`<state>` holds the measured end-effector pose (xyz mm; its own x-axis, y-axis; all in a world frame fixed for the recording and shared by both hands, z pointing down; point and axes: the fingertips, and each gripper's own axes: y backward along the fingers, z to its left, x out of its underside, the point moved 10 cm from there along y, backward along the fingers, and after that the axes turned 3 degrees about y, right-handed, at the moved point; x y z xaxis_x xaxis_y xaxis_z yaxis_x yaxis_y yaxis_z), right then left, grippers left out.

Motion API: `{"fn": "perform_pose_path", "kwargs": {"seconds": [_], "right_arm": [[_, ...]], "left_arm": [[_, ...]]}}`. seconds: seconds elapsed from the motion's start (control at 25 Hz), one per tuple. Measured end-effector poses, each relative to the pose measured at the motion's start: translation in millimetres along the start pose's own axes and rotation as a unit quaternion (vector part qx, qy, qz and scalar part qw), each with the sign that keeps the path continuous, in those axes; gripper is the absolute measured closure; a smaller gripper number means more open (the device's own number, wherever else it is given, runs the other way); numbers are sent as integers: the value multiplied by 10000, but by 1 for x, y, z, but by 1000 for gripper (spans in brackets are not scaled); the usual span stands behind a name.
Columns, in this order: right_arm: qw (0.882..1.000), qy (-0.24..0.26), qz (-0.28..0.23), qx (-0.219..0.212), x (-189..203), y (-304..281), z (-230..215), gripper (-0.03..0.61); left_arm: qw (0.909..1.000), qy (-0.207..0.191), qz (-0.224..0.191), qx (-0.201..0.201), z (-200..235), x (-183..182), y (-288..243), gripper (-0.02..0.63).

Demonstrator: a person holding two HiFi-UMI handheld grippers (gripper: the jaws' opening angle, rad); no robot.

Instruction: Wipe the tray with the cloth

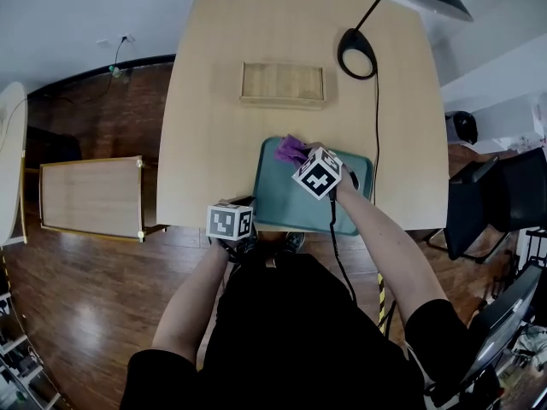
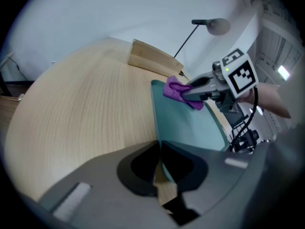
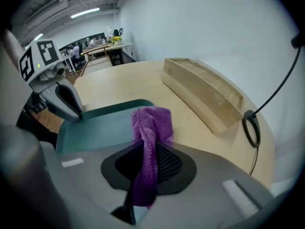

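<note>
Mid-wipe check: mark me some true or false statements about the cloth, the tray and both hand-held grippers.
1. The right hand-held gripper is shut on the purple cloth. True.
2. The cloth is at the tray's near edge, closest to the person. False: in the head view it is at the far edge of the teal tray.
3. The left hand-held gripper is clamped on the tray's rim at its near left corner. True.
4. The wooden box sits inside the tray. False: it stands apart on the table, beyond the tray's far edge.
</note>
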<state>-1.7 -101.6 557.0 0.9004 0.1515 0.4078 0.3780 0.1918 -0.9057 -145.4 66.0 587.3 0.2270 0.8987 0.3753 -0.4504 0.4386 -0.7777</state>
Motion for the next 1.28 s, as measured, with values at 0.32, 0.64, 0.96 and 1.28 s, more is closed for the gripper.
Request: {"fn": "perform_pose_path", "kwargs": {"seconds": [0.32, 0.64, 0.96, 1.28], "right_arm": [[9941, -69, -35, -1085, 10, 10, 57, 522], [9822, 596, 266, -1762, 22, 29, 141, 522], [9782, 499, 297, -1995, 28, 31, 144, 522], [9937, -279, -209, -1066, 13, 30, 75, 522]], "left_arm": [[10000, -68, 2, -19, 0, -4, -2, 569], [10000, -73, 3, 21, 2, -3, -4, 569], [9999, -136, -32, 37, 0, -2, -5, 569], [9998, -144, -66, 155, 0, -1, -3, 566]]}}
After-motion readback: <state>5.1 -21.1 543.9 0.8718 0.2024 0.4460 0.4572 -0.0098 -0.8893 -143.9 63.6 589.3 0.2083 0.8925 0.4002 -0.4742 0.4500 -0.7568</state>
